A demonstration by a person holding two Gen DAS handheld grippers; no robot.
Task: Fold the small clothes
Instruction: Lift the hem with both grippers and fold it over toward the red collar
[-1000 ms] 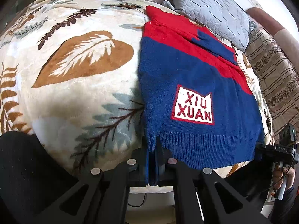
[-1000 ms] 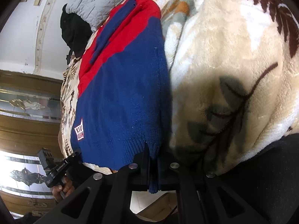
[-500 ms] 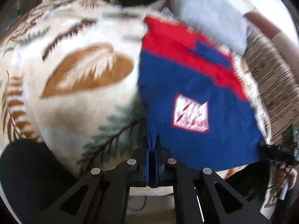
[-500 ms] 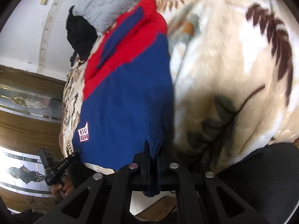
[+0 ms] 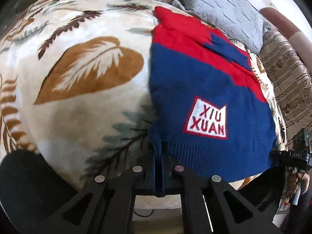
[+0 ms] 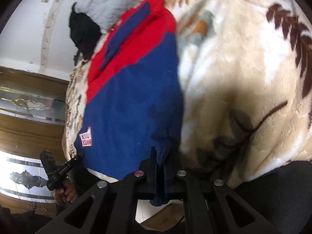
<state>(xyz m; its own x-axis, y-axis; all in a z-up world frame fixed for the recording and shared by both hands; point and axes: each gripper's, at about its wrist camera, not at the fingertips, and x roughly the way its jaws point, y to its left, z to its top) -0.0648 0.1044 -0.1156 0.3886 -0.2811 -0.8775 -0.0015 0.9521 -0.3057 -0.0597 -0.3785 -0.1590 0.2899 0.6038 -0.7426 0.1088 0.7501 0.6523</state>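
A blue and red knitted sweater [image 5: 204, 89] is lying flat on a leaf-patterned blanket [image 5: 81, 74], its ribbed hem reaching the blanket's near edge and its red shoulder part lying toward the grey pillow [image 5: 224, 9] at the far edge. The left gripper [image 5: 160, 167] is pinching one hem corner with its fingers clamped together, while the right gripper [image 6: 161, 167] is pinching the other hem corner the same way.

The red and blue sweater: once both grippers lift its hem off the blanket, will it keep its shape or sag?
Probably sag. The sweater is soft knit that follows the blanket's curve, so it looks floppy. The left gripper and right gripper pinch only the ribbed hem corners, so the middle would likely droop between them. The plush blanket may drag on the knit.
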